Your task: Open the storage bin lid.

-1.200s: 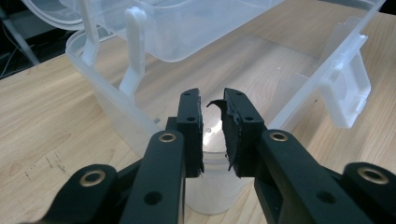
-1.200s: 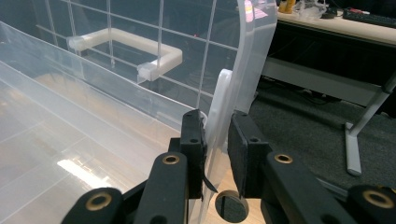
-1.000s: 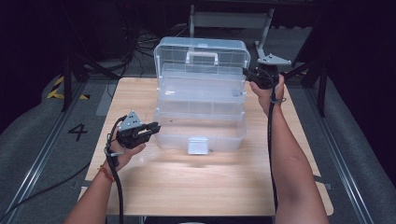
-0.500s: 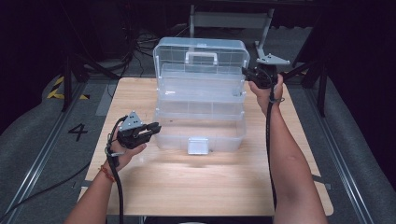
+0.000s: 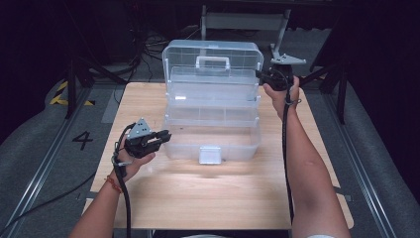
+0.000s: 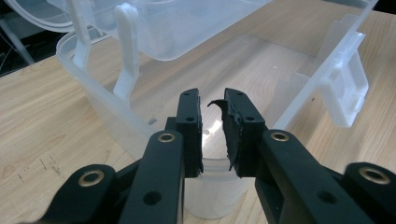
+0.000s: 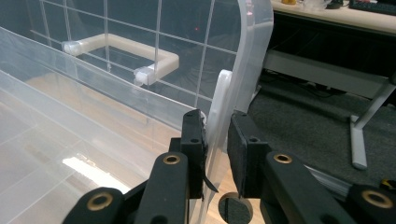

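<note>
Nothing moved, right claw clamped on open clear toolbox lid edge, left claw nearly closed, empty beside base.

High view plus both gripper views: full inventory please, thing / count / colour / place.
storage box: 1, clear plastic, table centre, opened with tiers raised
lid: 1, clear, upright at the back
handle: 1, white, on the lid
latch: 1, white, front of box base
table: 1, light wood, under the box
cables: several, black, floor behind the table
left claw: 1, black, at box's front left corner, jaws nearly together, nothing between them
right claw: 1, black, shut on the lid's right edge
forearms: 2, coming in from the bottom
</note>
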`<state>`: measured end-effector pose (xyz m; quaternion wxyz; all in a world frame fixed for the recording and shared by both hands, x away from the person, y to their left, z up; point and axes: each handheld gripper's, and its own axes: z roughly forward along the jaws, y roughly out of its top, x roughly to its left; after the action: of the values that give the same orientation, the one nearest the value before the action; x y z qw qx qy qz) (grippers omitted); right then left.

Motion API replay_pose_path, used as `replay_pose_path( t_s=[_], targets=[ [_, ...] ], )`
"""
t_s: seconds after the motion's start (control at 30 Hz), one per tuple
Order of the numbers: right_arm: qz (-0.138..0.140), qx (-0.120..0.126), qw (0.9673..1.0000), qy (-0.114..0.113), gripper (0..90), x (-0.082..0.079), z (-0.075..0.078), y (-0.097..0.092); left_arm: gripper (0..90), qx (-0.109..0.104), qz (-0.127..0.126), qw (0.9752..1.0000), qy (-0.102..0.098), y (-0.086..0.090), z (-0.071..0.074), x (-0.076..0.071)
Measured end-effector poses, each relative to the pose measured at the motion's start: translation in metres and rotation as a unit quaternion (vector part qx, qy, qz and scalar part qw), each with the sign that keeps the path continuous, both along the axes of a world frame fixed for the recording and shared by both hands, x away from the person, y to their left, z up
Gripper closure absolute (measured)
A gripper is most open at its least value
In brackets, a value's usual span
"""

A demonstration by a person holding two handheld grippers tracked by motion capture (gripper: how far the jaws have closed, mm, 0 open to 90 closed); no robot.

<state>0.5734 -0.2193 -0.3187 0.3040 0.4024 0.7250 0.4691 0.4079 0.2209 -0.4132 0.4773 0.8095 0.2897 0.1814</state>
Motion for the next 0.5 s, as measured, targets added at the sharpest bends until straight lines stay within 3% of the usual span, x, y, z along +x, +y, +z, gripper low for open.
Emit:
replay_pose_path(
  t_s=[0.5],
  targets=[
    [0.003, -0.001, 0.9994, 0.034, 77.0, 0.018, 0.004, 0.002, 77.0, -0.003, 0.0, 1.0, 0.001, 0.0, 0.0, -0.001]
  ],
)
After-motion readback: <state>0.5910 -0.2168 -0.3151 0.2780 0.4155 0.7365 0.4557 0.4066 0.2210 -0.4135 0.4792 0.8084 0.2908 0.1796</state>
